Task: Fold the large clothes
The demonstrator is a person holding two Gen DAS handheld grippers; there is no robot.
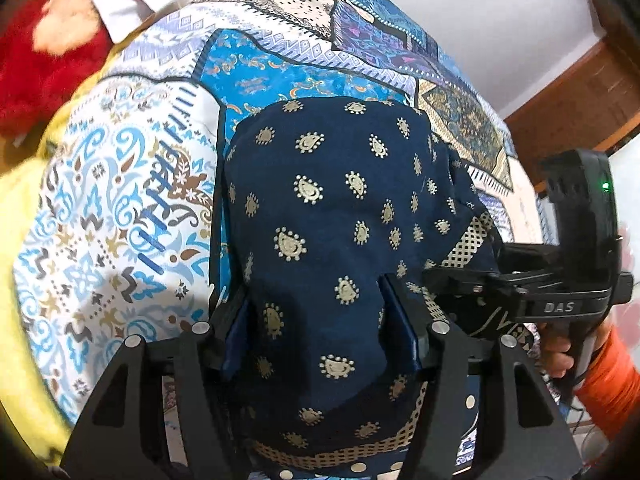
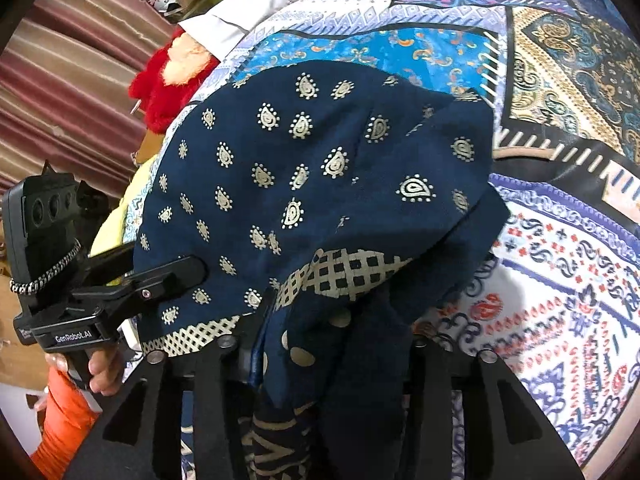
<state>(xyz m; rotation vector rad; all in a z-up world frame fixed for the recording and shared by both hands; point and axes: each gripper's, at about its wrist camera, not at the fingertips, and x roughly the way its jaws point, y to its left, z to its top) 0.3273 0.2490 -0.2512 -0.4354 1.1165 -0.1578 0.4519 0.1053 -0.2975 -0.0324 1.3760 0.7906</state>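
**Left wrist view and right wrist view: navy garment on the patchwork bedspread**

Left wrist view: the navy garment (image 1: pixel 332 200), printed with cream paisley drops, lies bunched on the patchwork bedspread (image 1: pixel 120 216). The left gripper (image 1: pixel 316 304) has its jaws spread, with a ridge of the garment's cloth rising between the blue pads; whether the pads press on it cannot be told. Right of the garment, the right gripper (image 1: pixel 460 276) reaches onto its lattice-printed border, carried by a hand (image 1: pixel 556 354) in an orange sleeve (image 1: pixel 612 380). A red plush item (image 1: pixel 36 68) lies beyond the garment, at the bedspread's far left edge.

Right wrist view: the garment (image 2: pixel 320 168) drapes down between the right gripper's (image 2: pixel 332 344) jaws, which stand apart; cloth hides the pads, so a pinch cannot be confirmed. The left gripper (image 2: pixel 176 276) touches the garment's left edge.
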